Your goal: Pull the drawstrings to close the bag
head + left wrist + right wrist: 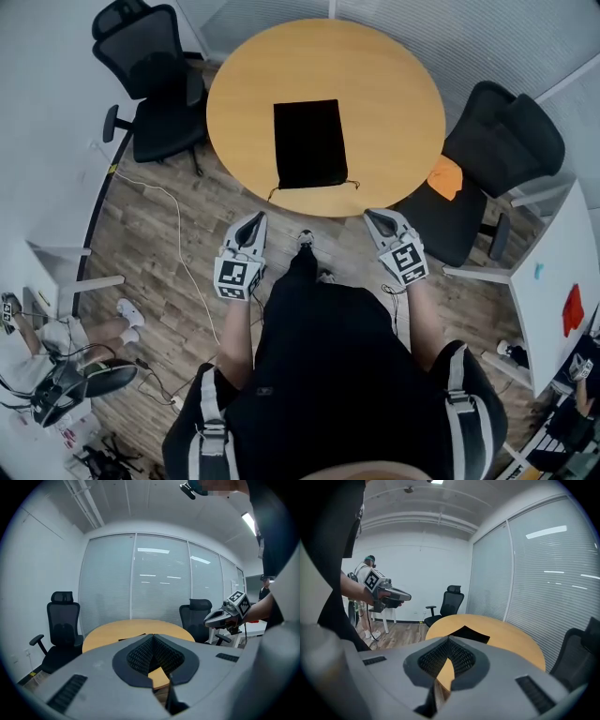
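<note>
Left gripper (254, 219) first: its jaws are pressed together with nothing between them, the ribbed pads meeting in a closed vee. The right gripper (374, 217) is the same, shut and empty. Both hang on the person's side of the round pale wooden bench (234, 89), short of its near edge and angled in toward it, one to each side. That stance makes sense to me, because the job takes a pull from both sides at once.

Further out, the flat black fabric bag (309, 142) lies near the middle of the bench, its mouth turned toward the person. The thin black drawstrings (351, 184) trail out from its near corners, left and right, close to the bench edge, so each cord sits roughly ahead of its own gripper. Neither is touched, and the pull hasn't started. I'd say each gripper must open before it can take a cord, and those cords look fine and lie flat, so they'd be easy to miss.

A black office chair (155, 89) stands beyond the bench on the left.
</note>
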{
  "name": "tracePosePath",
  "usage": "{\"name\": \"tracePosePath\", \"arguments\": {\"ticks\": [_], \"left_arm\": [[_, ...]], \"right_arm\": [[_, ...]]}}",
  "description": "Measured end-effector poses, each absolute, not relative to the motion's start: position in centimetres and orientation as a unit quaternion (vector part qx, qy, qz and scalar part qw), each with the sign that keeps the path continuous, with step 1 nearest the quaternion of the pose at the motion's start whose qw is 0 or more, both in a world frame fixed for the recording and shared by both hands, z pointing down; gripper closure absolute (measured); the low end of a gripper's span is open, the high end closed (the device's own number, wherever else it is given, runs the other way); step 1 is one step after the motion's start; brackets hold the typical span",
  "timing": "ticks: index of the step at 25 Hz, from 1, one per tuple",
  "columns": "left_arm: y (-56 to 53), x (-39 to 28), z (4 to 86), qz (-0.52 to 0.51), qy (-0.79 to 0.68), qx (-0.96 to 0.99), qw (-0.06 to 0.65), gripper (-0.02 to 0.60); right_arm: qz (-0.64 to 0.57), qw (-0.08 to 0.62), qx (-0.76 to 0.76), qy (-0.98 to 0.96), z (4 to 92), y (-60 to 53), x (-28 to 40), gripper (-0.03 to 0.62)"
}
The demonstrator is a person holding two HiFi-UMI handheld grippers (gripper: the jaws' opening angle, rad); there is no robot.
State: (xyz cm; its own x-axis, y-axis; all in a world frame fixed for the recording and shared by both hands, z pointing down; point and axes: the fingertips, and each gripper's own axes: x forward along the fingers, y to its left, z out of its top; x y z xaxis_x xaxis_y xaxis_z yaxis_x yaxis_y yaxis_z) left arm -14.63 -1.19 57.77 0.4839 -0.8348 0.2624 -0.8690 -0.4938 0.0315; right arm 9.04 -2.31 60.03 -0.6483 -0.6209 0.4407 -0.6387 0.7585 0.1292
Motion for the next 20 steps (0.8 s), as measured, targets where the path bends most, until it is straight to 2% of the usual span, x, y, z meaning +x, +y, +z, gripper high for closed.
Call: {"name": "tracePosePath", "arguments": {"ticks": [5,14,20], "left_arm": [[-3.2,-15.3,60.1,0.104,-0.489,0.86,0.102,0.566],[-5.7,-15.8,65.1,0.159,-0.461,0.865,0.116,0.565],[-7.2,-15.8,68.4,0.183,-0.445,0.864,0.149,0.563]], "right_arm": [[0.034,0.249,0.356,-0.9,61.8,-4.2,8.9,0.537],[0.06,0.274,0.372,-0.885,65.5,-7.1,9.2,0.537],[0.094,0.293,0.388,-0.869,69.7,-9.0,9.9,0.537]]}}
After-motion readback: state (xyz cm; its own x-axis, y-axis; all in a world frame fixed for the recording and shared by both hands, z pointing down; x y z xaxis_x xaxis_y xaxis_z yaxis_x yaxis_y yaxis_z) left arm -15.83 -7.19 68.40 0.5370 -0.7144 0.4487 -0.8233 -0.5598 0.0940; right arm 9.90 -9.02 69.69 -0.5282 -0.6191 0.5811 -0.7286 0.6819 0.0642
